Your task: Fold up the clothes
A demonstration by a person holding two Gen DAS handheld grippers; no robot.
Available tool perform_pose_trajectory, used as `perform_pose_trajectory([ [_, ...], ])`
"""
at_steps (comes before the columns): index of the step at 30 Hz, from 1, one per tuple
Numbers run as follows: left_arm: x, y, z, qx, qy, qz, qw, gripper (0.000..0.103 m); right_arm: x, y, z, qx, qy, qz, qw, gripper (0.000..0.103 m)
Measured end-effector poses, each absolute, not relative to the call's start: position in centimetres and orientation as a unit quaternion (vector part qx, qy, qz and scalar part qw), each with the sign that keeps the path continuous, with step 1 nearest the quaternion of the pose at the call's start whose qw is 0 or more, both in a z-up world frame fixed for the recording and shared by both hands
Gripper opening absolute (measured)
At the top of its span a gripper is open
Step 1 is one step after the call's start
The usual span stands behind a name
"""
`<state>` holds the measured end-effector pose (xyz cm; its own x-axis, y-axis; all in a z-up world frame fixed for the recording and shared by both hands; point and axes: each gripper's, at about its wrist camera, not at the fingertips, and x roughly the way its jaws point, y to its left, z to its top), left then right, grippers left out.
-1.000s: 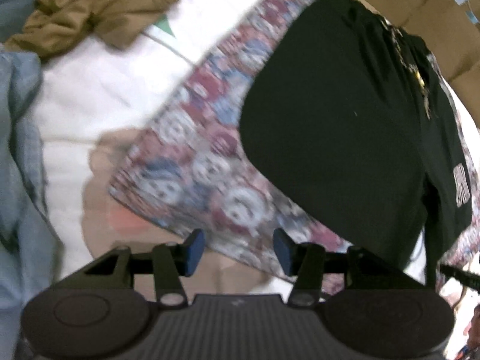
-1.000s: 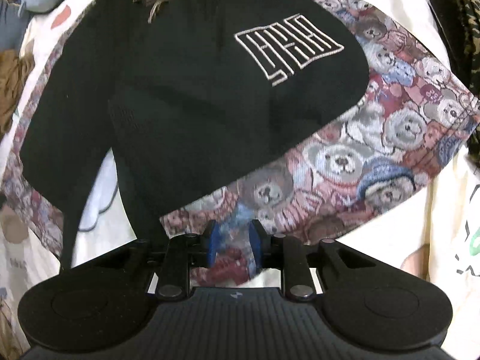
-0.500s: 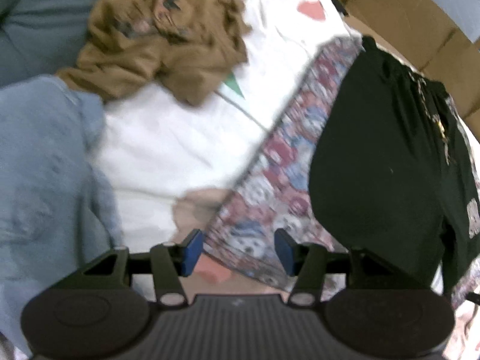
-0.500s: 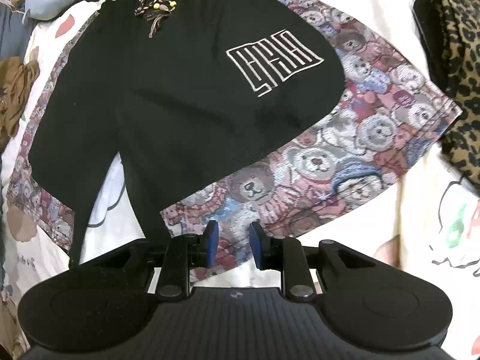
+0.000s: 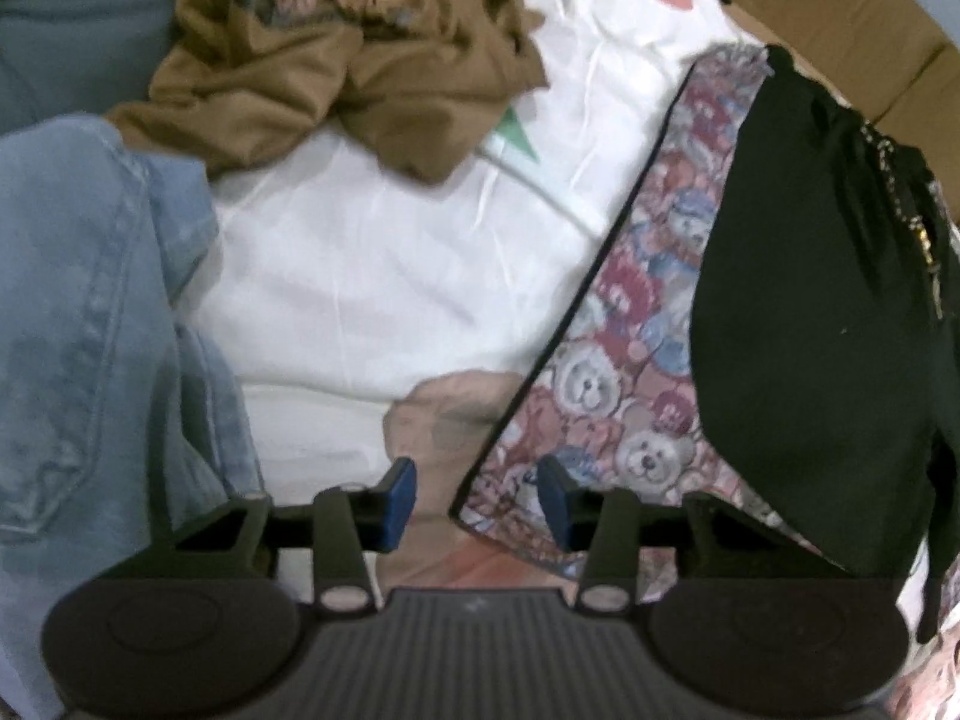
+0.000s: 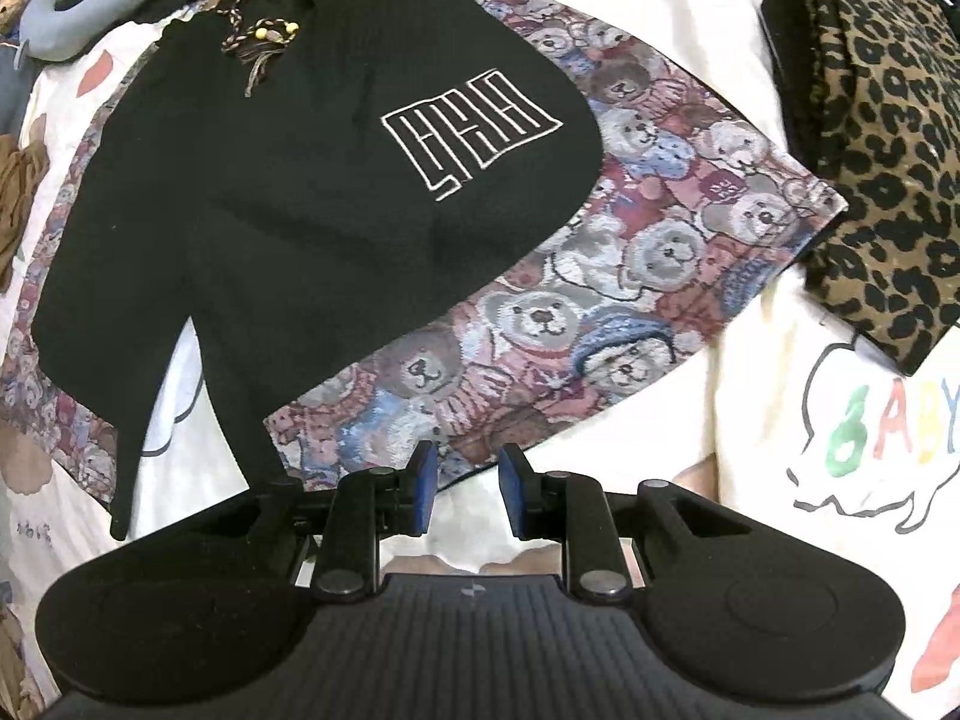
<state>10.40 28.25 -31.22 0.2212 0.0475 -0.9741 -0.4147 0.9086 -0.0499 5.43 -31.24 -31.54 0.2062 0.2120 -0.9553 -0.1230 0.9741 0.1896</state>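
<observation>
1. Black shorts (image 6: pixel 312 204) with a white line logo lie spread on a teddy-bear print cloth (image 6: pixel 648 252), filling the upper left and middle of the right wrist view, on a white printed bedsheet (image 6: pixel 756 396).
2. My right fingers (image 6: pixel 462 489) hang released at the lower middle of that frame, nothing between them; the near hem of the bear cloth lies just above the tips.
3. My left fingers (image 5: pixel 474 501) are closing at the lower middle of the left wrist view, the corner of the bear cloth (image 5: pixel 630 360) sitting between the pads, not yet pinched.
4. The shorts (image 5: pixel 816 324) lie at the right of that frame.
5. Blue denim (image 5: pixel 84 324) lies at the left, a brown garment (image 5: pixel 336 54) crumpled at the top.
</observation>
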Motion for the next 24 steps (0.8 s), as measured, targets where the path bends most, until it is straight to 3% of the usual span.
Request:
perform_pose_trajectory([
  [3, 10.2, 28.3, -32.2, -0.152, 0.610, 0.152, 0.763, 0.043, 5.3, -31.5, -31.4, 0.031, 0.622, 0.104, 0.775, 0.029],
  [5, 10.2, 28.2, -32.7, -0.149, 0.615, 0.146, 0.761, 0.034, 5.1, -31.6, -31.4, 0.025, 0.624, 0.101, 0.774, 0.029],
  [8, 10.2, 27.9, -33.5, -0.137, 0.626, 0.144, 0.754, 0.027, 5.0, -31.6, -31.5, 0.017, 0.627, 0.099, 0.773, 0.029],
  [24, 11.0, 25.5, -34.7, -0.037, 0.643, 0.089, 0.760, 0.029, 4.6, -31.1, -31.1, -0.008, 0.630, 0.099, 0.770, 0.029],
])
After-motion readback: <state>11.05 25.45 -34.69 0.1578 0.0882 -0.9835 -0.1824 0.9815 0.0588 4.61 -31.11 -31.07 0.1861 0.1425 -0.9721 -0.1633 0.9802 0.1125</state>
